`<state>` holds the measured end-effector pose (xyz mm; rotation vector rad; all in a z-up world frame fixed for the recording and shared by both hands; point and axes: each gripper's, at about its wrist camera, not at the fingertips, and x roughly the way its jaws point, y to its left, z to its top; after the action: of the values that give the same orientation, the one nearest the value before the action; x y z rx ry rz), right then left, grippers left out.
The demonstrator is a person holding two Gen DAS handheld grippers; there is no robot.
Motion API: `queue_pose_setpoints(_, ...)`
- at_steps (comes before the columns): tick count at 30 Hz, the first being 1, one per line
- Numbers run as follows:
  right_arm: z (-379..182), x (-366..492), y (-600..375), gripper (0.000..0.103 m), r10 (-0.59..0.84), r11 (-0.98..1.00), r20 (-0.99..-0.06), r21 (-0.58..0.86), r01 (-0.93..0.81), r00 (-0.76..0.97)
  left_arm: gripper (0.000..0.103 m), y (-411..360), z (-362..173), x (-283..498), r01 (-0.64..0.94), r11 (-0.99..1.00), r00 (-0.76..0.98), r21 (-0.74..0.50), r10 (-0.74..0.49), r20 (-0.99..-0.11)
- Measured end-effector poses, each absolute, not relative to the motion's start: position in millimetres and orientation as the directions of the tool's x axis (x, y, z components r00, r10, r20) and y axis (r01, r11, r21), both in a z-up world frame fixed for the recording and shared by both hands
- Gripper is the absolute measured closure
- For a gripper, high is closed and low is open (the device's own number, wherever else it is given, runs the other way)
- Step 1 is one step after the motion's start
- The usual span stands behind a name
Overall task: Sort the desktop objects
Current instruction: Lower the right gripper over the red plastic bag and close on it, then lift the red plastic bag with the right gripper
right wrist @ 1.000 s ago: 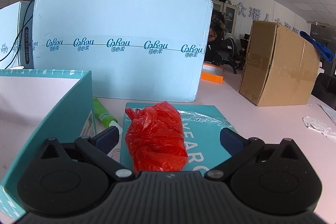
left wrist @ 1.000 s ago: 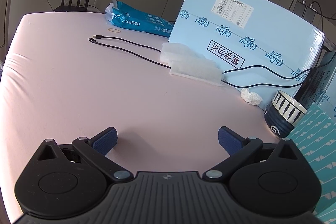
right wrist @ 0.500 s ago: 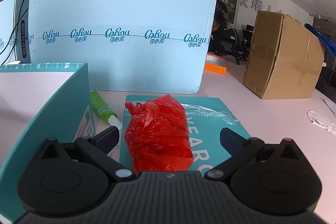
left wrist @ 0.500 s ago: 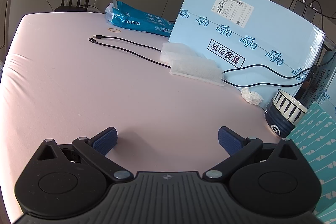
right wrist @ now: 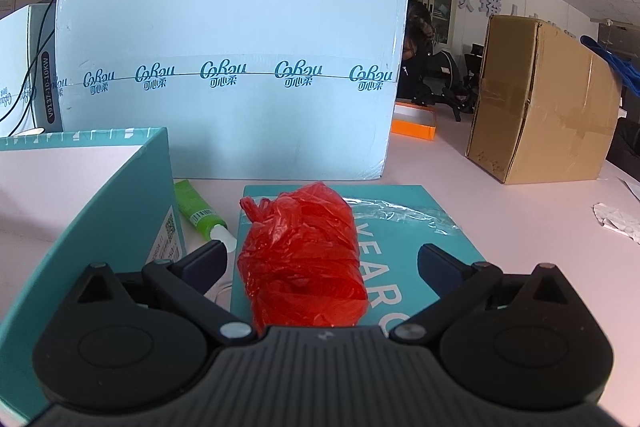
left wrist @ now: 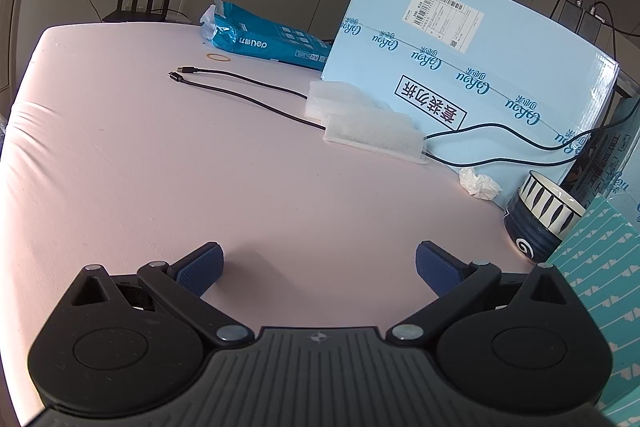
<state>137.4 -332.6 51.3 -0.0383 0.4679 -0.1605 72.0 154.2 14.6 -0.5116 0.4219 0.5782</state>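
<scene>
A crumpled red plastic bag (right wrist: 302, 259) lies on a teal booklet (right wrist: 400, 227) in the right wrist view. My right gripper (right wrist: 320, 267) is open, its fingers standing apart on either side of the bag without touching it. A green tube (right wrist: 198, 213) lies between the booklet and an open teal box (right wrist: 120, 195) on the left. In the left wrist view my left gripper (left wrist: 318, 267) is open over bare pink tabletop (left wrist: 160, 167), holding nothing. A striped dark mug (left wrist: 540, 219) and a crumpled tissue (left wrist: 478, 183) sit to its right.
A large light blue carton (left wrist: 460, 75) (right wrist: 228, 75) stands along the back. Black cables (left wrist: 248, 91), white pads (left wrist: 368, 131), a blue paper ream (left wrist: 264, 41) and a rubber band (left wrist: 219, 57) lie on the table. A brown cardboard box (right wrist: 540, 103) and orange box (right wrist: 414, 125) stand right.
My right gripper has sunk and edged forward, so the red bag sits closer between its fingers. The left gripper has hardly moved.
</scene>
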Motion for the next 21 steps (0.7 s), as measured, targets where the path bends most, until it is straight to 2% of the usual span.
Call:
queue_pose_setpoints(2, 51.2, 137.1, -334.0, 0.005, -0.156, 0.988, -0.444, -0.062, 0.144, 0.883, 0.000, 154.3, 14.5, 71.8, -0.607, 0.720, 0.760, -0.335, 0.405, -0.508)
queue_pose_setpoints(4, 51.2, 137.1, -336.4, 0.014, -0.144, 0.989, -0.441, -0.043, 0.140, 0.886, 0.000, 154.3, 14.3, 71.5, -0.607, 0.720, 0.761, -0.335, 0.405, -0.508)
queue_pose_setpoints(8, 49.6, 137.7, -338.0, 0.025, -0.133, 0.990, -0.451, -0.025, 0.136, 0.882, 0.000, 154.6, 14.5, 71.3, -0.607, 0.721, 0.761, -0.335, 0.404, -0.508)
queue_pose_setpoints(10, 49.4, 137.3, -339.6, 0.037, -0.124, 0.991, -0.451, -0.010, 0.133, 0.884, 0.000, 154.6, 14.8, 71.5, -0.607, 0.721, 0.760, -0.334, 0.405, -0.508)
queue_pose_setpoints(21, 49.0, 132.6, -345.4, 0.044, -0.100, 0.991, -0.437, 0.037, 0.128, 0.894, 0.000, 154.9, 14.0, 70.3, -0.607, 0.722, 0.760, -0.332, 0.404, -0.509)
